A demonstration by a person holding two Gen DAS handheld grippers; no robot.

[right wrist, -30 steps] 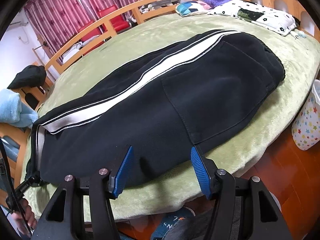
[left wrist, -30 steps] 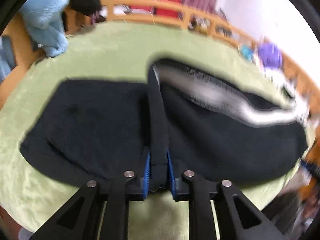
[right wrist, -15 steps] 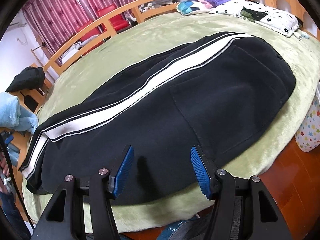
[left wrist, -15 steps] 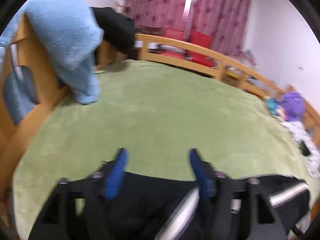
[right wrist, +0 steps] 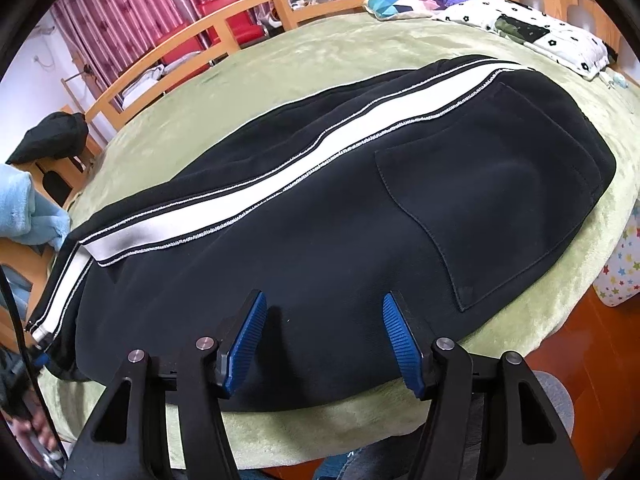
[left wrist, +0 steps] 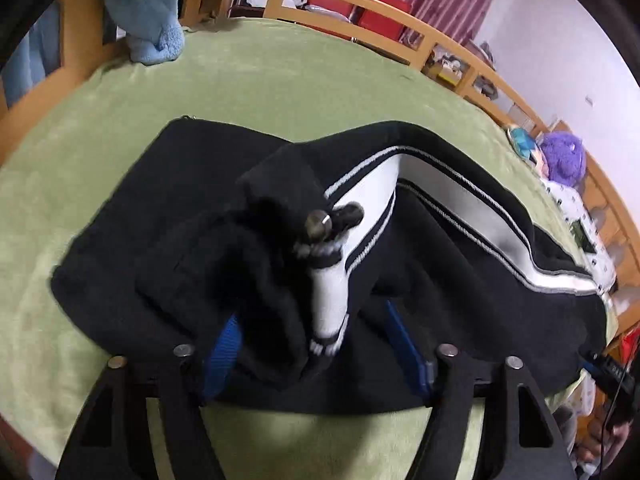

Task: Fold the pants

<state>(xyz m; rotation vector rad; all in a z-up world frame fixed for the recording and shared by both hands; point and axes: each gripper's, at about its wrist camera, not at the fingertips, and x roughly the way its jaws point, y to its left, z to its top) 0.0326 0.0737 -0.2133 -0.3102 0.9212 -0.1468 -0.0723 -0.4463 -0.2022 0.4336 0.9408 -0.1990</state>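
Pants [right wrist: 320, 208] (apparently bunched) between spread left hand-held gripper [left wrist: 316, 344]; right hand-held gripper [right wrist: 324, 340] spread, empty.

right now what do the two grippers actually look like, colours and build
Both match. The left gripper and right gripper have black angular finger arms with triangular cutouts, round silver bolt heads at the joints, and bright blue ribbed pads on the inner faces. A thin black cable runs down the left edge of the right wrist view. No sleeves or markings are visible.
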